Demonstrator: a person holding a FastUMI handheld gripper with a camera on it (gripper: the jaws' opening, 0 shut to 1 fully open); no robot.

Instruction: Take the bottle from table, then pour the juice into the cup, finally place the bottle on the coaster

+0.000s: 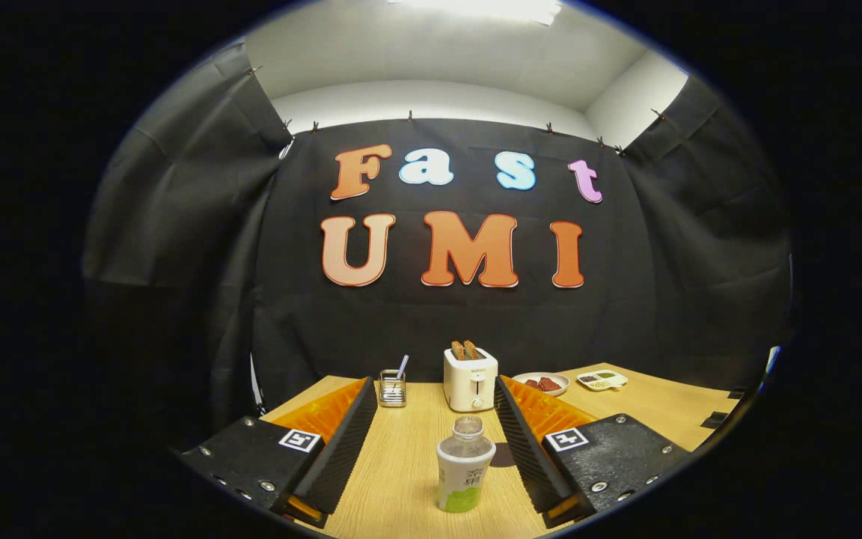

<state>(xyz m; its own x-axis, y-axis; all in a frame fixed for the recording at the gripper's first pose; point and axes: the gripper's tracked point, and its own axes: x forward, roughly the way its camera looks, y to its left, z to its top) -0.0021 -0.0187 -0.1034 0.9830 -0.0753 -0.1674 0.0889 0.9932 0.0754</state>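
Fingers (431,457) spread wide, touching nothing. Bottle (465,466) upright on table (401,464) between them, nearer the right one. Uncapped, clear upper part, pale label, green base. Toaster (470,379) beyond at 12 o'clock, plate (543,384) at 1, wire holder (392,388) at 11. Judged: first step, taking the bottle. Next: advance a little, centre, close on the body.
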